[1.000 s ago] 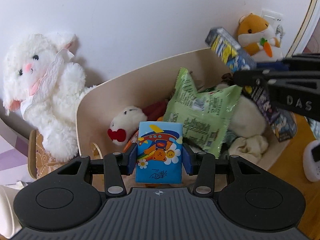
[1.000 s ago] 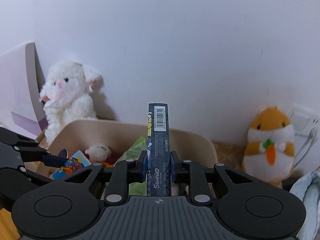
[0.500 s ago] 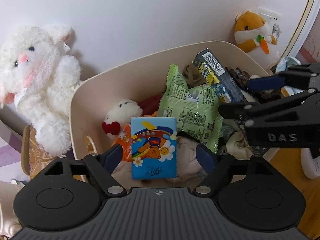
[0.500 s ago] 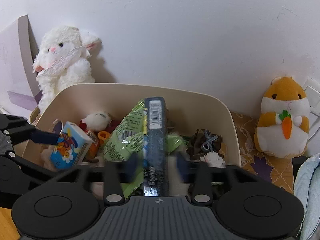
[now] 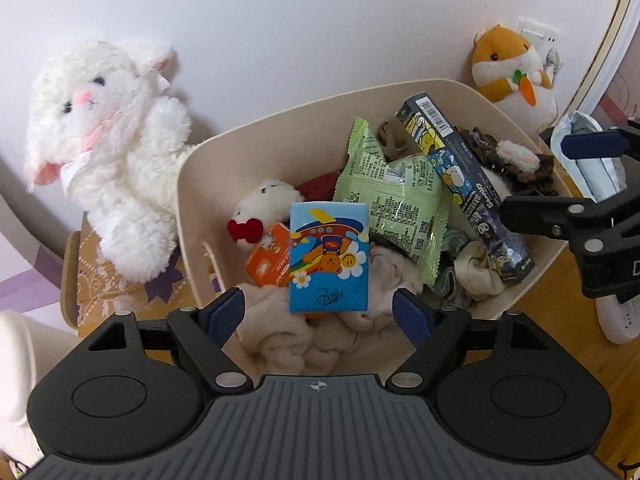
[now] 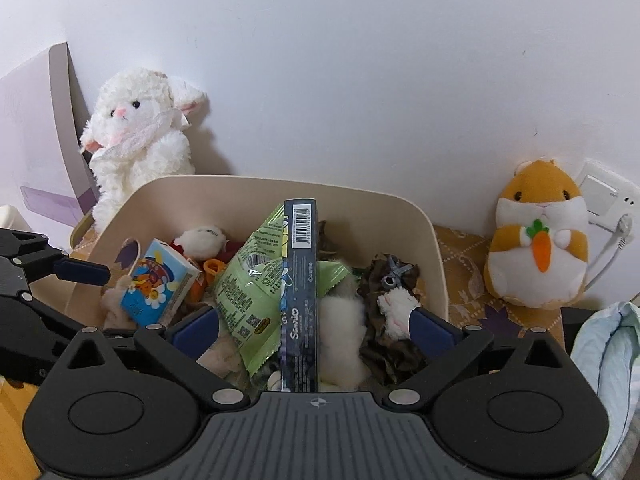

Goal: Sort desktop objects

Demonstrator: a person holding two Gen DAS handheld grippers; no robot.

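Note:
A cream bin (image 5: 280, 116) holds the sorted things. A blue cartoon tissue pack (image 5: 328, 256) lies loose on the cloths inside it, just beyond my left gripper (image 5: 319, 314), which is open and touches nothing. A long dark Sanrio box (image 6: 300, 280) leans across a green snack bag (image 6: 248, 280) in the bin (image 6: 240, 184). The box lies between the pads of my right gripper (image 6: 314, 328), whose jaws are opening and stand well clear of it. The blue pack (image 6: 160, 284) shows at the bin's left side, and the dark box (image 5: 468, 184) at its right.
A white rabbit plush (image 5: 108, 160) sits left of the bin against the wall. An orange hamster plush (image 6: 540, 240) stands to the right by a wall socket (image 6: 600, 196). A small white plush with a red bow (image 5: 264, 208), cloths and a dark scrunchie (image 6: 388, 280) fill the bin. A pale blue cloth (image 6: 612, 360) lies far right.
Both grippers let go: the left opened off the blue pack, the right off the dark box, and both things now rest in the bin. Both grippers drew back a little.

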